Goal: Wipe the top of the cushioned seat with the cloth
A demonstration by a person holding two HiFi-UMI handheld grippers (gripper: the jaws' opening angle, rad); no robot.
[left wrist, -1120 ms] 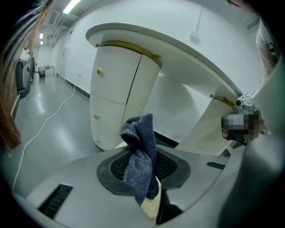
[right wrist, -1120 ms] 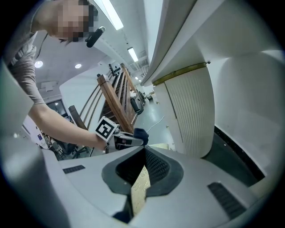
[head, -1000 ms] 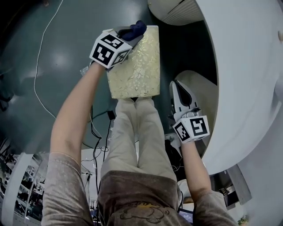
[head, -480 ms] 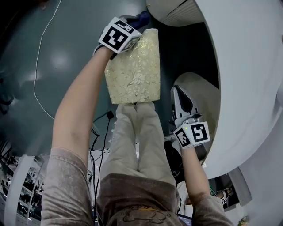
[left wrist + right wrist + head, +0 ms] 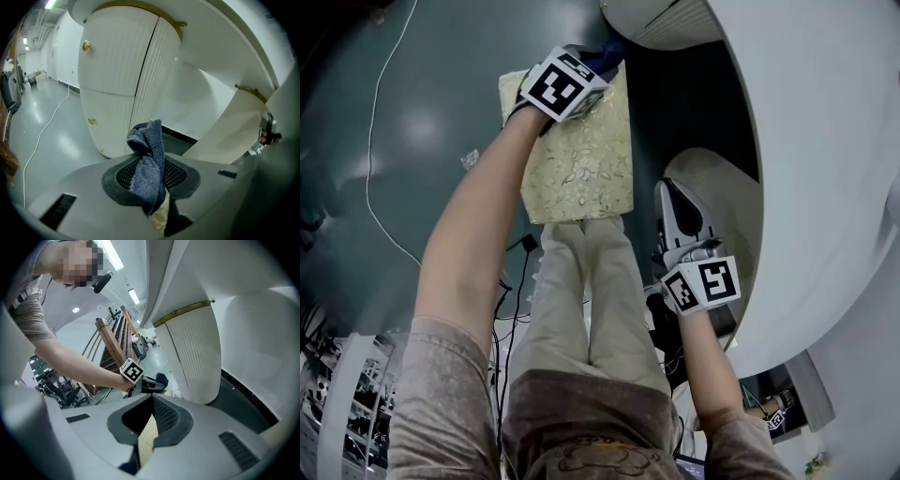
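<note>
The cushioned seat [image 5: 577, 159] has a gold floral top and stands on the dark floor in front of my legs. My left gripper [image 5: 598, 58] is at the seat's far right corner, shut on a dark blue cloth [image 5: 610, 51]. In the left gripper view the cloth [image 5: 147, 161] hangs bunched between the jaws, with a bit of the seat [image 5: 159, 220] under it. My right gripper [image 5: 672, 199] hangs to the right of the seat, off it, jaws together and holding nothing. From the right gripper view I see the left gripper [image 5: 153, 383] with the cloth [image 5: 161, 379] and a sliver of the seat [image 5: 146, 439].
A large white curved unit [image 5: 825, 141] with ribbed panels [image 5: 117, 65] wraps round the right and far side. A thin white cable [image 5: 380, 122] trails over the floor at the left. Black cables [image 5: 508, 281] lie near my legs [image 5: 581, 291]. Wooden racks [image 5: 110, 341] stand further off.
The left gripper has slid the cloth over the seat's top away from me, from near the far left corner towards the far right corner. The right gripper has hardly moved.
</note>
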